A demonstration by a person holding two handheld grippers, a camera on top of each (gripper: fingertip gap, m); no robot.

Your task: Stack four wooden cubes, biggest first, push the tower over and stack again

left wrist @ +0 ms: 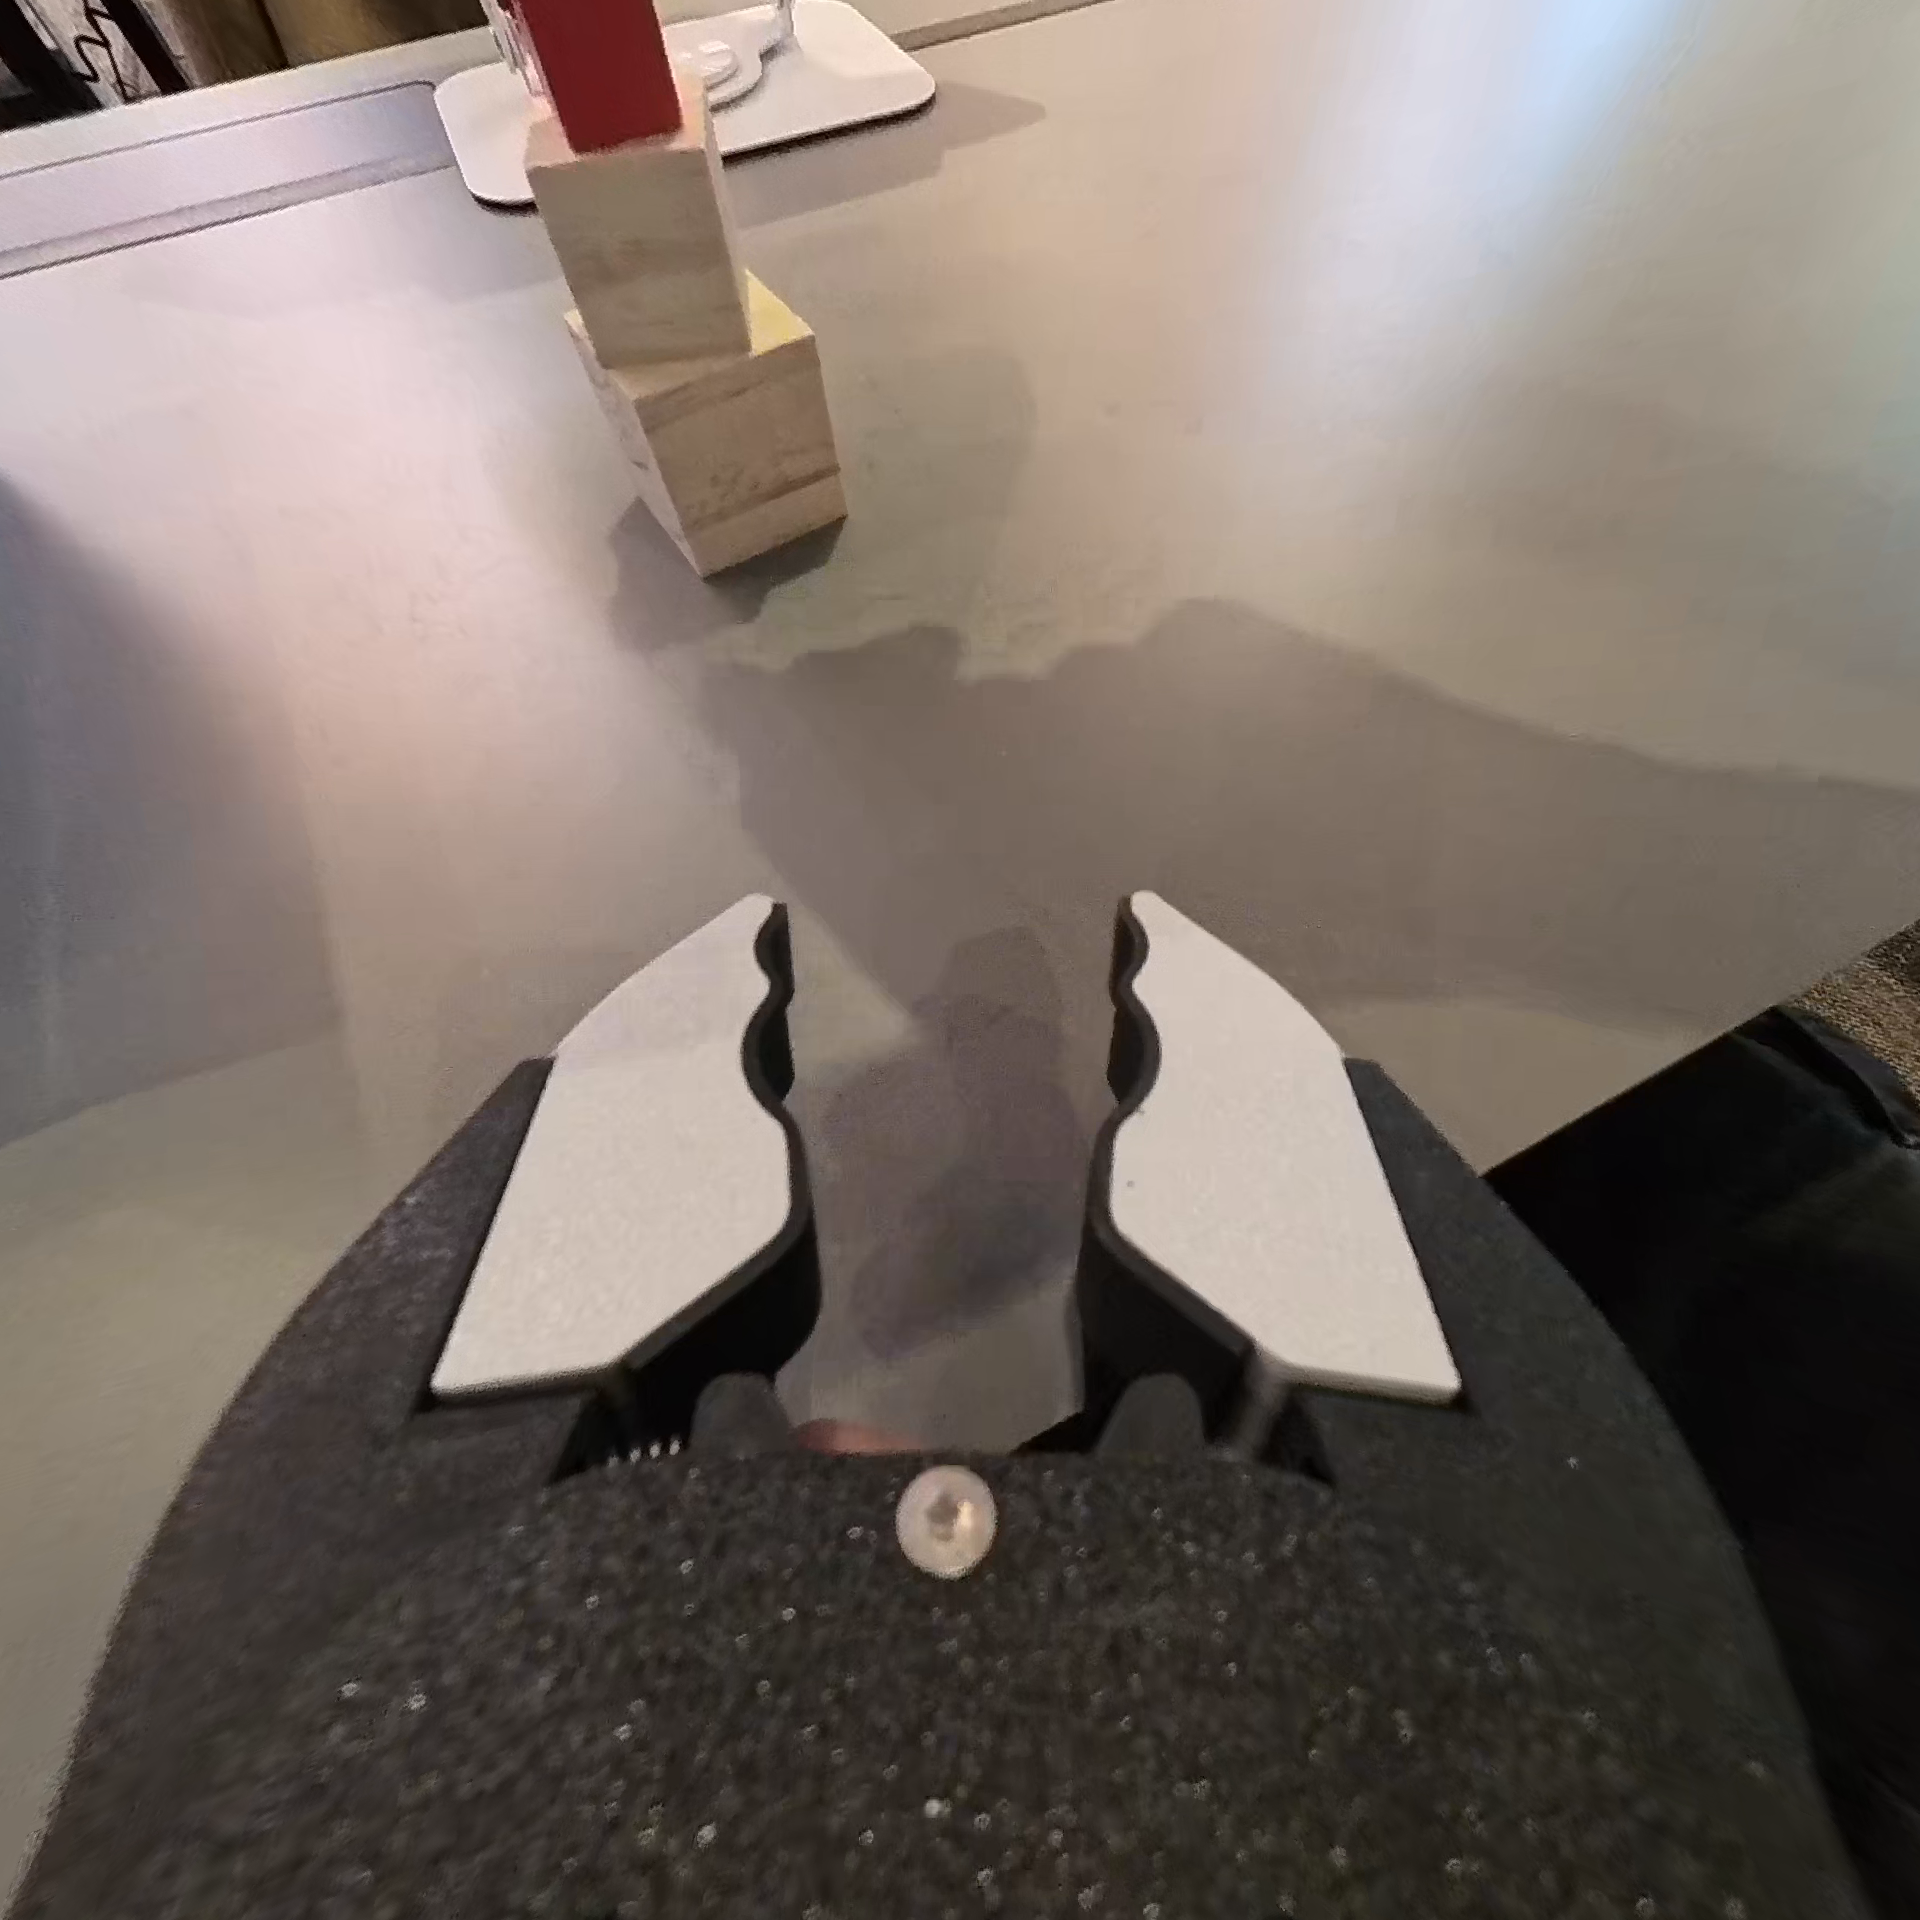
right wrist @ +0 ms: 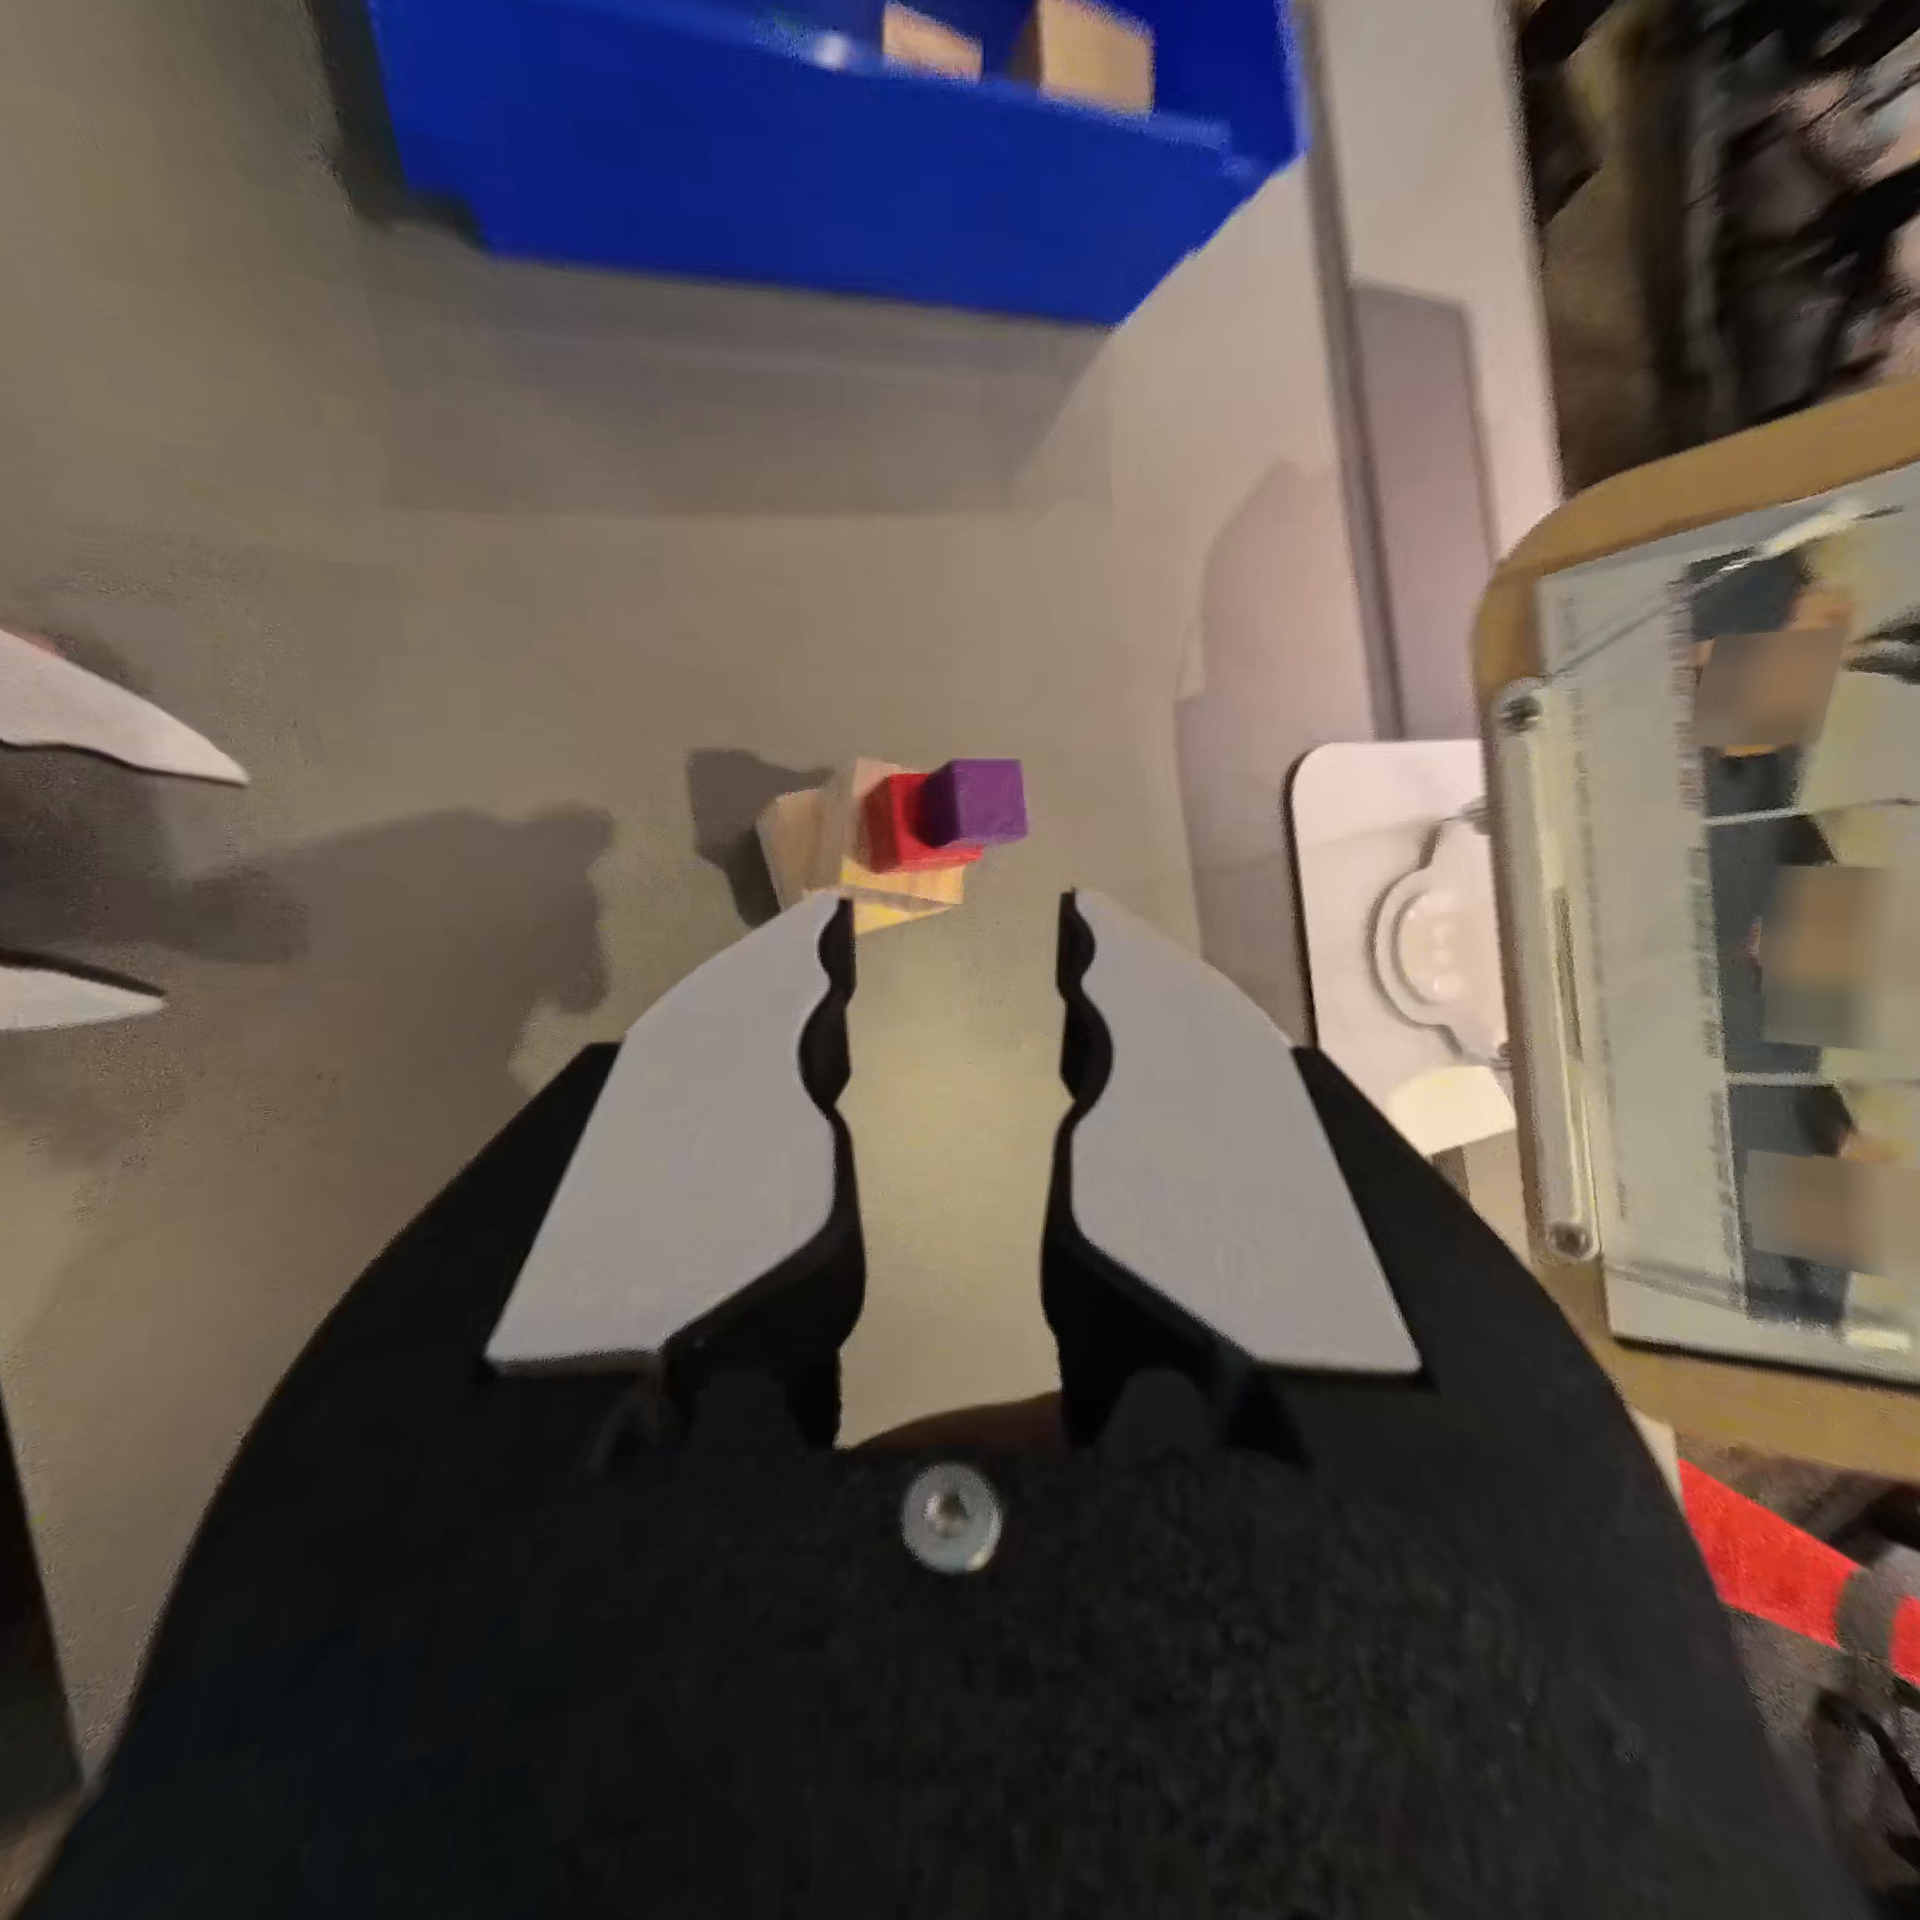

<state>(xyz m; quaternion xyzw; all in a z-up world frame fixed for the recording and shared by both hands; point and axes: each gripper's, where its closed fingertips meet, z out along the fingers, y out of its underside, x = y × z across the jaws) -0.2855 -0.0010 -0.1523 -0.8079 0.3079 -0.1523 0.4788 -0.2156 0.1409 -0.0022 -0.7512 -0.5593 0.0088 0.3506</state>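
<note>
grey table (left wrist: pixel 1351 416), purple cube (right wrist: pixel 977 798) right view only

four stacked cubes (right wrist: pixel 904 842), one blue bin (right wrist: pixel 831 177), two tools (right wrist: pixel 956 914)

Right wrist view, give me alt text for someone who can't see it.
Seen from above, a tower of four cubes stands on the grey table: two plain wooden cubes, a red cube and a purple cube on top. The right tool hangs open and empty above it. A blue bin holding more wooden blocks sits beyond.
</note>
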